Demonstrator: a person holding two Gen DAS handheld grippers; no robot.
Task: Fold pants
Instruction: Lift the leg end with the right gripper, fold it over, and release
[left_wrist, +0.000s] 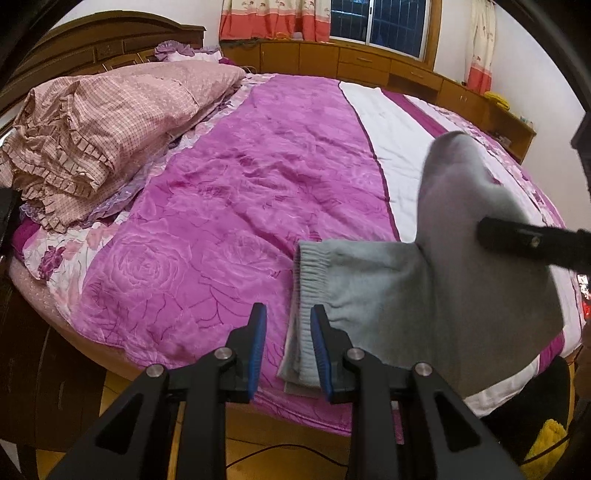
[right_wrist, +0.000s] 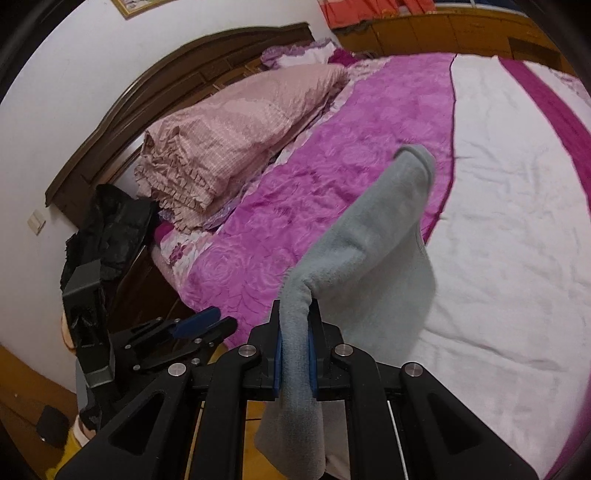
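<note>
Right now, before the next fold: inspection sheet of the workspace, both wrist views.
Surface: bed under a purple rose-pattern quilt with a white panel; wrinkled.
Job's things: grey pants at the near bed edge, ribbed waistband lying flat, one part lifted off the quilt.
Clutter: folded pink checked bedding by the headboard; black bag beside the bed.
Grippers: left gripper open, one finger at the waistband, nothing clamped; right gripper shut on a fold of the pants.
Cables: dark cable on the floor below the left gripper.
Surroundings: wooden headboard, low wooden cabinets, window with curtains.
</note>
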